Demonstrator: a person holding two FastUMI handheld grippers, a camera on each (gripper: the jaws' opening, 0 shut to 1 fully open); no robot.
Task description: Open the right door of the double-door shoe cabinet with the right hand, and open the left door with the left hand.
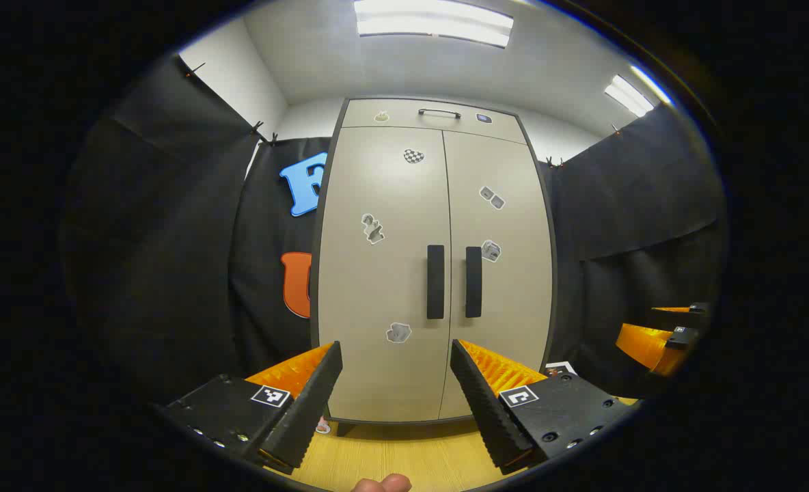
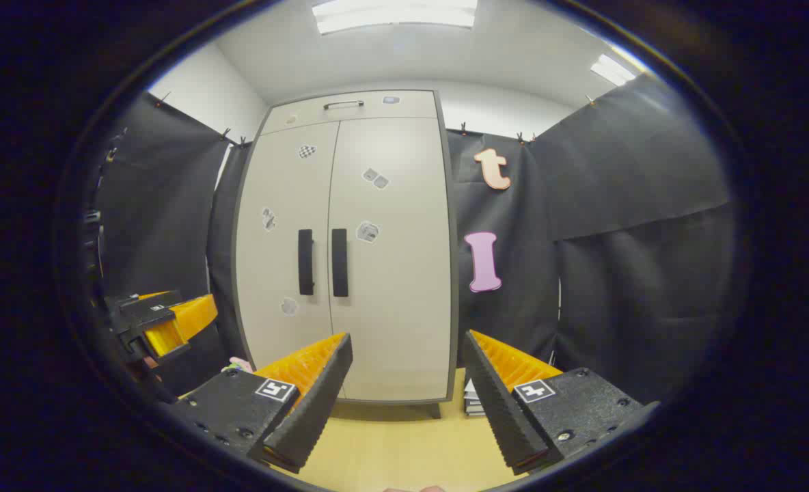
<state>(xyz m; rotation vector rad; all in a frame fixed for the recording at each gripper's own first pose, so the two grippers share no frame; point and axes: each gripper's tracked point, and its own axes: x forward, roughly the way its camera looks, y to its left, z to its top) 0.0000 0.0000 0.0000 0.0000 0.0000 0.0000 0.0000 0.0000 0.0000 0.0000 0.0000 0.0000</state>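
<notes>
Both the left gripper point(image 1: 396, 383) and right gripper point(image 2: 408, 376) are wide open and empty, far from the closed shoe cabinet point(image 2: 391, 287), whose stiff doors probably swing lightly by the vertical right handle point(image 2: 339, 262) and left handle point(image 1: 435, 281).

Black curtains point(image 1: 172, 273) hang at nine and three o'clock, pinned to white walls point(image 1: 234, 75). Ceiling lights point(image 1: 435, 24) glow at twelve. A wooden floor point(image 2: 404, 444) lies at six, with stacked papers point(image 2: 473, 403) on it.
</notes>
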